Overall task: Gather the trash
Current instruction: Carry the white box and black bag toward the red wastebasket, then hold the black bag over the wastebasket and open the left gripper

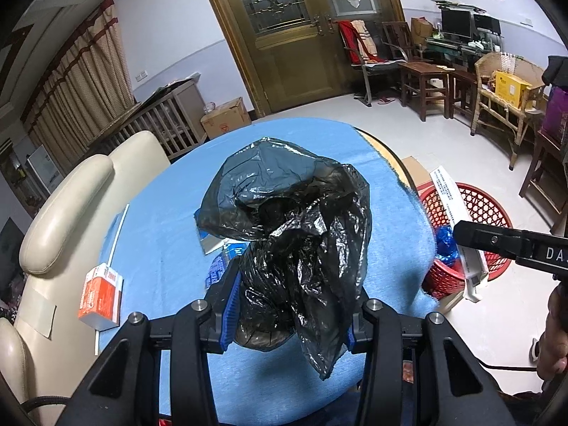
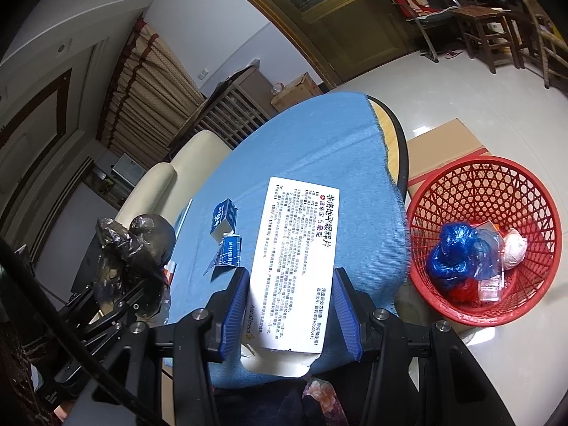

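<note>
A: The black bag [image 1: 291,234] covers most of the small blue packets [image 1: 222,259] beneath it; their print is unreadable.

B: The white box [image 2: 296,269] hides its own lower flap behind the gripper, and the red basket [image 1: 472,209] is partly blocked by the table edge

Blue-clothed table [image 2: 319,142], small blue cartons [image 2: 223,214]

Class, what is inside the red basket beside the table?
In the red basket: a crumpled blue bag, a white wad, clear plastic packaging and something red. Anything beneath them is covered.
</note>
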`<state>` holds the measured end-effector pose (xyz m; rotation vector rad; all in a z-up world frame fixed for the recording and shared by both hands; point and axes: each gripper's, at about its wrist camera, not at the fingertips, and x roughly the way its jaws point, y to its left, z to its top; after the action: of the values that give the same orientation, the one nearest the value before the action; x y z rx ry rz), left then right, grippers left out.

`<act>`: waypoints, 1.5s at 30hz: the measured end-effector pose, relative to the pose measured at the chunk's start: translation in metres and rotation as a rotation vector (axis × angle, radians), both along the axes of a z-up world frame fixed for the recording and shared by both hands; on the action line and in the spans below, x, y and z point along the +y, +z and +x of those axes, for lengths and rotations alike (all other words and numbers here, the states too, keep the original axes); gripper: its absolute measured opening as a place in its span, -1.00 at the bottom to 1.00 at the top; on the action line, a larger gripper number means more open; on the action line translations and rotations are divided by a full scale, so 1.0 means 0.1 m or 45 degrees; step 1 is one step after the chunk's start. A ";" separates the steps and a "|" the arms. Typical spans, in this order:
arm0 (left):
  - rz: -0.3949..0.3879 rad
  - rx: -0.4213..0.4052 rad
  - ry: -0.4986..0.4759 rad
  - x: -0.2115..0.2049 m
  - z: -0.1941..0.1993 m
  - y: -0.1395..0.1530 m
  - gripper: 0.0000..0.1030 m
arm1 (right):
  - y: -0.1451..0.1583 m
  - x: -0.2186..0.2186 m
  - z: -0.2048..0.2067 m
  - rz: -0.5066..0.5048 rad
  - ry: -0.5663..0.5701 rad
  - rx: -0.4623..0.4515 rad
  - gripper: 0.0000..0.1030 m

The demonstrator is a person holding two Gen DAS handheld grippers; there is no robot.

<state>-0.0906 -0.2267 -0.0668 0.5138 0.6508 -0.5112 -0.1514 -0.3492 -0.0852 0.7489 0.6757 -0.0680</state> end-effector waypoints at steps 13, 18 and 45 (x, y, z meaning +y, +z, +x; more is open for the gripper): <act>0.012 0.041 -0.075 0.00 0.15 0.00 -0.08 | 0.01 -0.19 -0.12 0.018 -0.069 0.016 -0.02; 0.031 0.049 -0.104 -0.01 0.21 -0.01 -0.08 | -0.02 -0.30 -0.20 0.038 -0.109 0.027 -0.02; 0.107 -0.005 -0.254 -0.20 0.15 -0.06 -0.08 | -0.07 -0.61 -0.43 0.097 -0.216 0.034 -0.02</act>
<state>-0.0759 -0.2463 -0.0732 0.6632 0.6224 -0.6723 -0.1947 -0.4099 -0.0927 0.8790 0.6418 -0.2089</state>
